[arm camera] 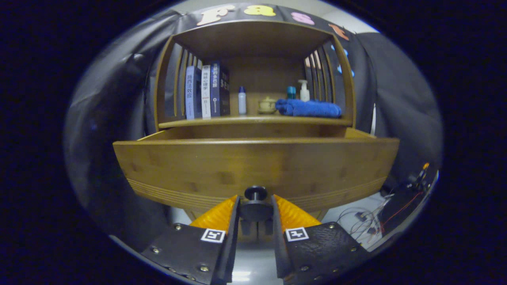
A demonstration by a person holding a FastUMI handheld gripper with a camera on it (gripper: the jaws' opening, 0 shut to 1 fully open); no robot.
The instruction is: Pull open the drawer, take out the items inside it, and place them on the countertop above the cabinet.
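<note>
The wooden cabinet's drawer (pixel 253 166) stands pulled out toward me, its wide bamboo front just beyond my fingers. Its black knob (pixel 256 209) sits between my orange-backed fingers (pixel 222 213), which press on it from both sides, so my gripper (pixel 255 202) is shut on the knob. The drawer's tall front panel hides whatever lies inside. Above the drawer runs the countertop (pixel 253 120), a shelf inside the cabinet's open upper bay.
On the countertop stand three books (pixel 206 93) at the left, a small white bottle (pixel 242 101), a little pot (pixel 267 105), a folded blue towel (pixel 309 107) and a pump bottle (pixel 304 91). Loose wires (pixel 376 221) lie at the lower right.
</note>
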